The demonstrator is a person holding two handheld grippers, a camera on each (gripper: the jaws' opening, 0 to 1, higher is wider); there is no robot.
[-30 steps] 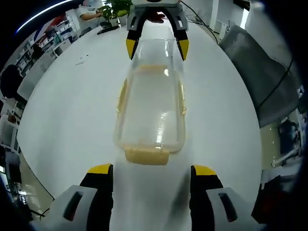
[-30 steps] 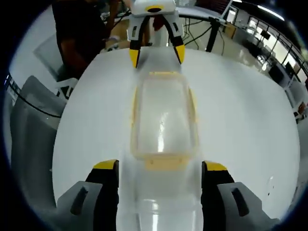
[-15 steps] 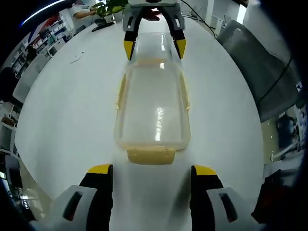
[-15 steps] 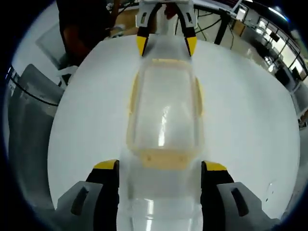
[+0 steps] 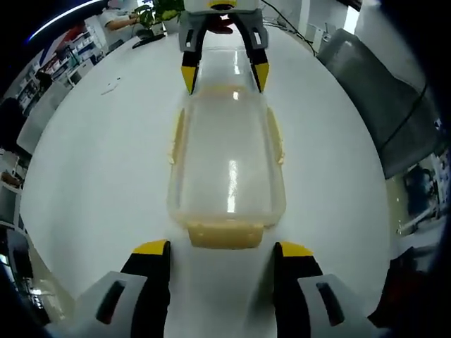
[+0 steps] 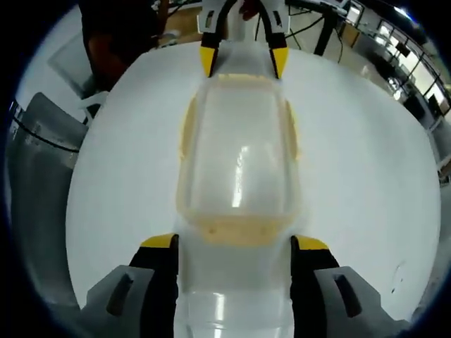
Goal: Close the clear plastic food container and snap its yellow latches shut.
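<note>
A clear plastic food container (image 5: 227, 158) lies lengthwise on the white round table (image 5: 91, 162), its lid resting on top. Yellow latches (image 5: 225, 234) stick out at its ends and long sides. My left gripper (image 5: 223, 249) is open, and the near end latch sits just ahead of its yellow tips. In the right gripper view the container (image 6: 236, 158) has its near end between my right gripper's (image 6: 235, 243) jaws, which press its walls. That right gripper (image 5: 223, 69) also appears at the container's far end in the left gripper view. The left gripper (image 6: 244, 62) shows beyond the container's far end.
A grey chair (image 5: 394, 105) stands beside the table; it is also at the left of the right gripper view (image 6: 42, 162). A person in dark clothes (image 6: 113, 42) is behind the table. Desks and a plant (image 5: 165, 10) lie further off.
Both cameras have come closer and higher over the container, so the lid looks larger. The near end latch now sits closer to the left gripper's tips.
</note>
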